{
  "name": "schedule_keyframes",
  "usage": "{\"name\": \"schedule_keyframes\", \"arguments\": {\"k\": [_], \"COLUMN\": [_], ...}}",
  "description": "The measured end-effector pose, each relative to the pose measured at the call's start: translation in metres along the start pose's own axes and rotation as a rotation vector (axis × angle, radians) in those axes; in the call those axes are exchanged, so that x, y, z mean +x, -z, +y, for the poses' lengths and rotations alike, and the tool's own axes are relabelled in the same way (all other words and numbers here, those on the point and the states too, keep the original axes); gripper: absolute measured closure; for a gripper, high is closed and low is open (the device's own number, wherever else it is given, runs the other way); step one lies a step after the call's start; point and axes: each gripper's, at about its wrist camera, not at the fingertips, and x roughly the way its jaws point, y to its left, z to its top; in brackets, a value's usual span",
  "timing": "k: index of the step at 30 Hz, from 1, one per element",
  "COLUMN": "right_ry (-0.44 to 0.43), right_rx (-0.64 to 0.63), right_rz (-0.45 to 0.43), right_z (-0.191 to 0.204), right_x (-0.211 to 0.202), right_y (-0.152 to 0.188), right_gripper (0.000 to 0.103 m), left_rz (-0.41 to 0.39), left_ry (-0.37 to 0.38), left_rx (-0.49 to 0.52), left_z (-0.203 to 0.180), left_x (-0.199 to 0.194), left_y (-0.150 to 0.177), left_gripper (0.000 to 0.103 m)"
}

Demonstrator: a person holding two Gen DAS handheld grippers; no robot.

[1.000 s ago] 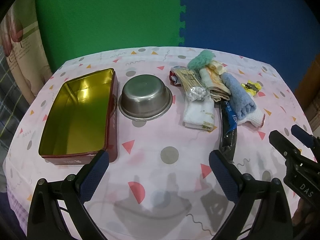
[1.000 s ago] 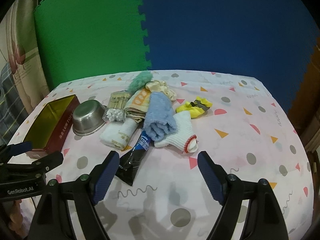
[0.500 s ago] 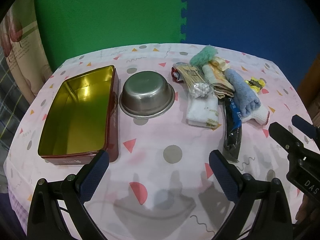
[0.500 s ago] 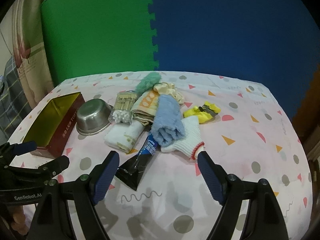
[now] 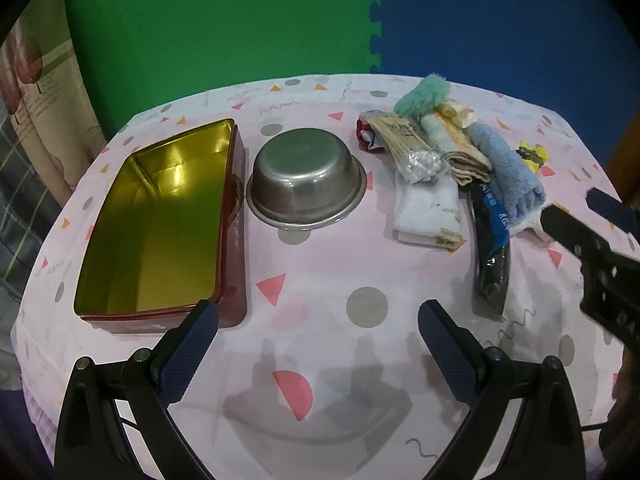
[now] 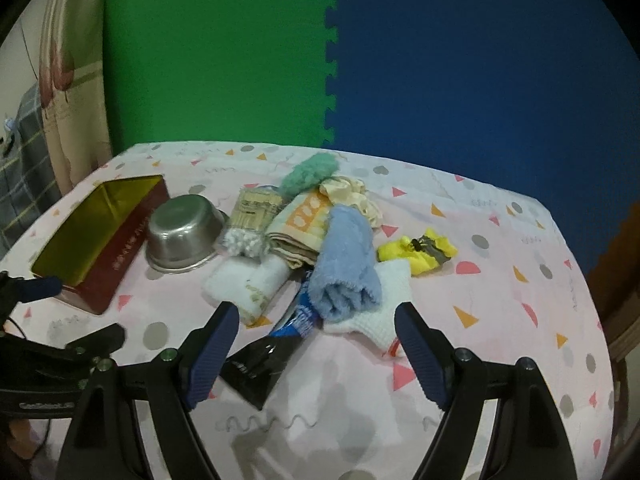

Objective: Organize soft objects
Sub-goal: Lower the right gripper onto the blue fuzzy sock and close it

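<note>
Here, left to right:
Tin [image 5: 160, 224]: open, red outside and gold inside, far left on the table; long axis running from near edge toward the back wall.
Bowl [image 5: 306, 178]: steel, upright, just right of the tin.
Soft pile: right of the bowl, pieces overlapping.
White cloth [image 5: 430, 212]: folded, nearest the bowl, long axis front to back.
Cotton swab pack [image 6: 252, 220]: lying on the white cloth's far end, swab tips toward the near edge.
Orange-patterned towel [image 6: 298, 224]: folded, under the blue towel's left side.
Blue towel [image 6: 348, 264]: rolled, long axis front to back, open end toward the tongs.
Dark tube [image 6: 272, 348]: flat end nearest, running under the blue towel.
White glove [image 6: 380, 312]: beneath the blue towel, red-trimmed cuff by the right tongs.
Yellow item [image 6: 418, 250]: apart, to the right.
Left tongs [image 5: 318, 350]: wide open, nothing between, over bare cloth.
Right tongs [image 6: 316, 344]: wide but closing, tube and glove edge between, not pressed.
Table [image 5: 328, 280]: pink cloth with dots and triangles.
Room: green and blue foam mats behind.
</note>
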Motion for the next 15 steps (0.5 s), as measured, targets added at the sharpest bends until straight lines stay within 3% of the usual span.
{"name": "schedule_keyframes", "arguments": {"k": [8, 15], "right_ry": [0.004, 0.018], "right_rx": [0.007, -0.005], "right_rz": [0.059, 0.079], "right_z": [-0.013, -0.016], "right_x": [0.043, 0.073], "right_y": [-0.014, -0.026], "right_gripper": [0.046, 0.047], "left_rz": [0.015, 0.003], "left_ry": [0.023, 0.070], "left_rx": [0.033, 0.073], "left_z": [-0.009, -0.022], "left_x": [0.014, 0.019], "left_y": [0.000, -0.003], "left_gripper": [0.004, 0.004]}}
